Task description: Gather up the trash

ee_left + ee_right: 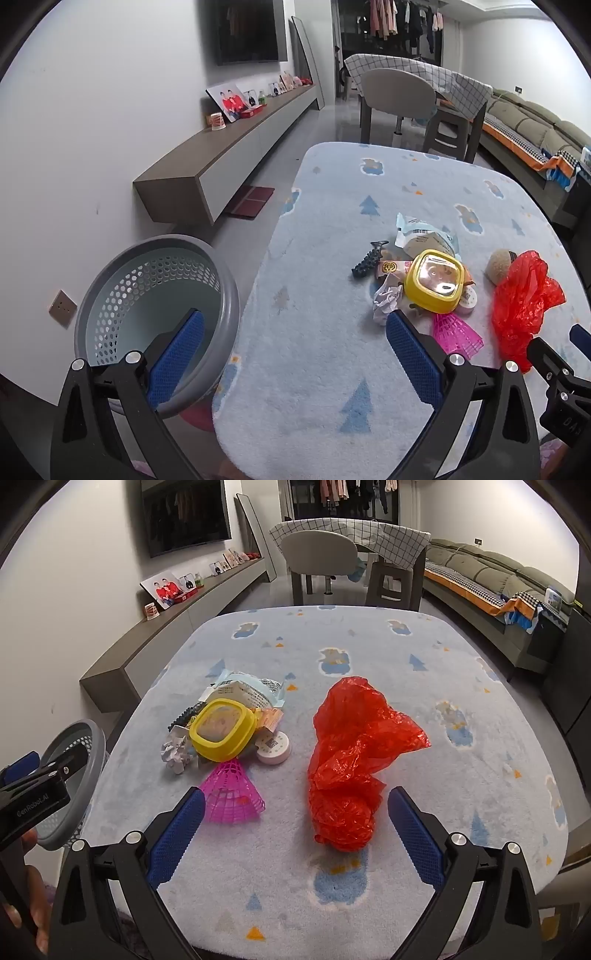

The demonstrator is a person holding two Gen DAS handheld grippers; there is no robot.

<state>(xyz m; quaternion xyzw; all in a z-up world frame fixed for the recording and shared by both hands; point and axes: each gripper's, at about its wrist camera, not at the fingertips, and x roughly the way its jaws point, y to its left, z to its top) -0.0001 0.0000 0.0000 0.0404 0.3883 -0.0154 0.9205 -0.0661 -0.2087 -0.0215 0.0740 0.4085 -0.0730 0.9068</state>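
A pile of trash lies on the blue patterned table cover [369, 635]: a yellow lid [221, 729], crumpled white paper [175, 755], a pink shuttlecock skirt [232, 794], a white round disc [275, 751] and a pale blue wrapper [251, 688]. A crumpled red plastic bag [351, 760] lies to its right. My right gripper [295, 834] is open and empty, just in front of the bag. My left gripper [295, 358] is open and empty over the table's left edge. The grey perforated waste basket [147, 295] stands on the floor to the left. The pile [434, 280] and the bag [524, 306] also show in the left wrist view.
A black spiky toy [367, 260] and a beige ball [498, 264] lie by the pile. A low wall cabinet [229, 162] runs along the left. A chair [399, 96], a covered table and a sofa [498, 587] stand beyond.
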